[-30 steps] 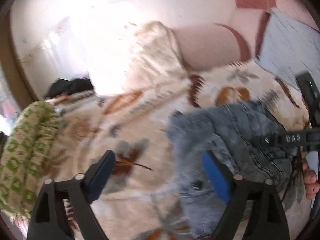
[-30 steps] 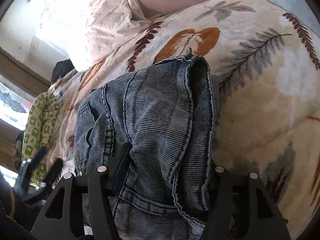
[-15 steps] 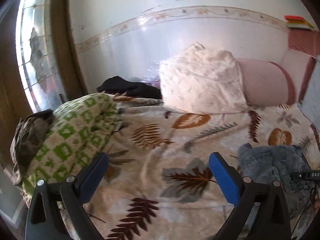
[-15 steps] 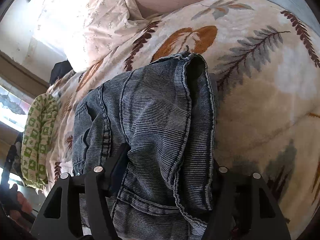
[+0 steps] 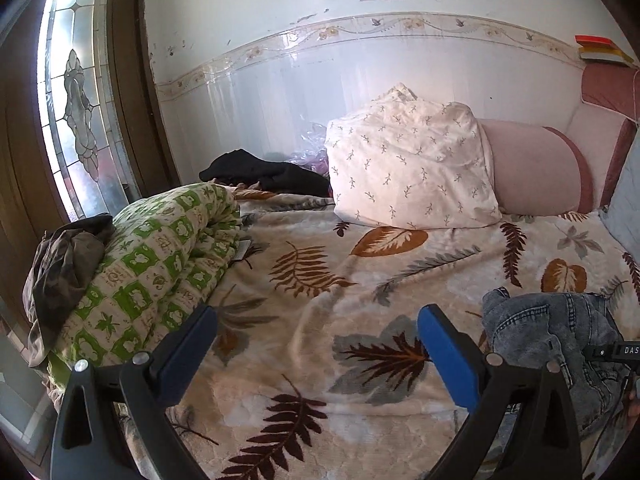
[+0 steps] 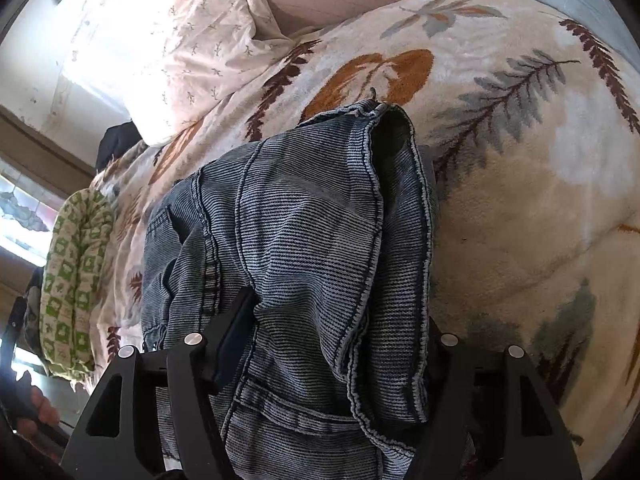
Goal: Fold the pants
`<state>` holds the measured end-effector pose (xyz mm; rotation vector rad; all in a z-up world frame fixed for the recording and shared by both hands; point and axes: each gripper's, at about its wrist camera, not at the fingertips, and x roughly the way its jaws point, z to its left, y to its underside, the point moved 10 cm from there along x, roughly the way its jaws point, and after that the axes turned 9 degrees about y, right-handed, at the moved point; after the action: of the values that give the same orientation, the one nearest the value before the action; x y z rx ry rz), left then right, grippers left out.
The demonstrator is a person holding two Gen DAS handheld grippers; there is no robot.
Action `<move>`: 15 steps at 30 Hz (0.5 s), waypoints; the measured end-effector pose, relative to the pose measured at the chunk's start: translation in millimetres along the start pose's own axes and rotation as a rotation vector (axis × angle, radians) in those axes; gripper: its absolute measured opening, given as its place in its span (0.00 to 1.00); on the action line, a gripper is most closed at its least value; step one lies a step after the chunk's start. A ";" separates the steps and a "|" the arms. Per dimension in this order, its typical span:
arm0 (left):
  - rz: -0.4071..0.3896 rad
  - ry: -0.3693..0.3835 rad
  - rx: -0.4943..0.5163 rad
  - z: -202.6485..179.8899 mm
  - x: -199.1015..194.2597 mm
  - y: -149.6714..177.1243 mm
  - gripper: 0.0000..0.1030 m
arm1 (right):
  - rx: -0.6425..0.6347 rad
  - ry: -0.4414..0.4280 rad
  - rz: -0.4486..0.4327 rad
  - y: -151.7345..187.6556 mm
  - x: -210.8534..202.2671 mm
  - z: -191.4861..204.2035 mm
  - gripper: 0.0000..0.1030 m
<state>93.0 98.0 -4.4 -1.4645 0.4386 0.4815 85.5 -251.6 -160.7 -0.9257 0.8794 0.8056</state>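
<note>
Far left of the jeans, bunched at the bed's edge: a camouflage garment and a rolled green quilt, with a black garment behind by the wall. Nearer the jeans, hovering over bare leaf-print blanket: left gripper, jaws just opened wide, nothing between them. Beyond the jeans toward the wall, a white sprigged pillow against a pink bolster. On the jeans themselves, folded into a thick bundle on the blanket: right gripper, angled down, jaws just easing apart but with the denim between them, one pad pressed into the cloth, the other hidden behind the fold. Judged a late step: bundle made, grip being let go. Next move likely calling for a clean release without dragging the top layer, then a pat or tuck of the loose hem from the left. Nothing crowding the jeans; quilt and pillow well apart. Main risk: springy denim flopping open once released.
</note>
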 end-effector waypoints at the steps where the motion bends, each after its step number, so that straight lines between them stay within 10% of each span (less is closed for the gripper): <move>1: 0.002 0.003 0.003 -2.4 0.7 0.1 0.99 | -0.001 0.000 0.000 0.0 -0.1 0.1 0.64; 15: 0.137 0.173 0.017 -62.3 36.9 28.0 0.99 | 0.003 -0.008 0.004 -0.2 0.5 0.0 0.65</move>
<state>108.6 38.6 -52.0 -1.4710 0.6821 0.4597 85.9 -251.6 -161.1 -0.9178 0.8758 0.8107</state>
